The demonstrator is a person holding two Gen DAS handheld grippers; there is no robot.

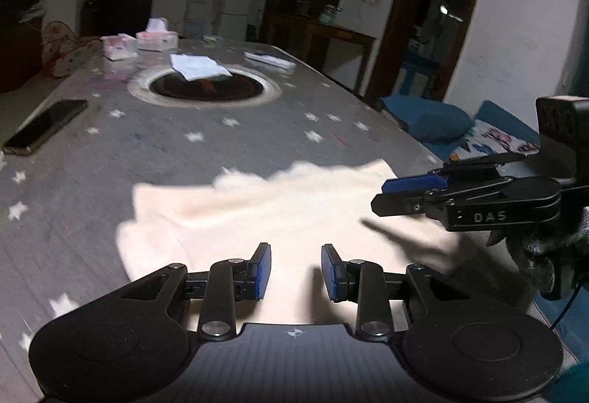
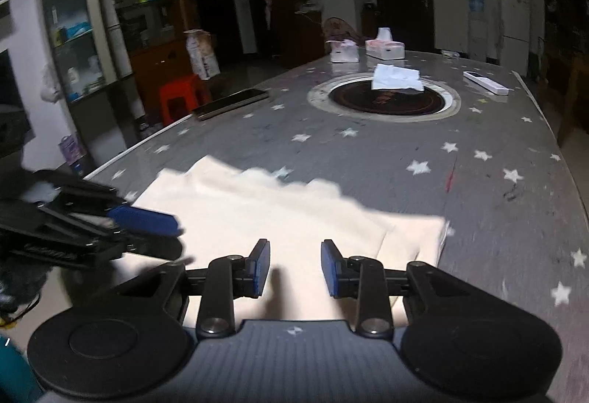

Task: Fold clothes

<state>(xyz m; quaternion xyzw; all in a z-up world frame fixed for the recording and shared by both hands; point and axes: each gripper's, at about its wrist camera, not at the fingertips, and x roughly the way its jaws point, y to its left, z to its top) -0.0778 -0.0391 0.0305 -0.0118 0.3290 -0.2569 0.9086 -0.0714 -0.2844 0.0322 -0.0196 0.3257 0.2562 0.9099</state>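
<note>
A cream-coloured garment [image 1: 276, 204] lies folded flat on the grey star-patterned tablecloth [image 1: 184, 152], near the table's front edge. My left gripper [image 1: 295, 267] hovers over the garment's near side, open, with only cloth showing below the gap. In the right wrist view the same garment [image 2: 294, 211] lies under my right gripper [image 2: 295, 267], which is open too, its blue pads apart and nothing pressed between them. The right gripper [image 1: 390, 193] shows from the side at the garment's right edge. The left gripper [image 2: 154, 226] shows at the garment's left edge.
A round dark inset [image 1: 206, 86] with white paper [image 1: 198, 66] on it sits mid-table. A phone [image 1: 44, 127] lies at the left, tissue boxes [image 1: 156, 38] and a remote [image 1: 270, 60] at the far end. A blue cushion [image 1: 427, 123] and a red stool [image 2: 180, 95] flank the table.
</note>
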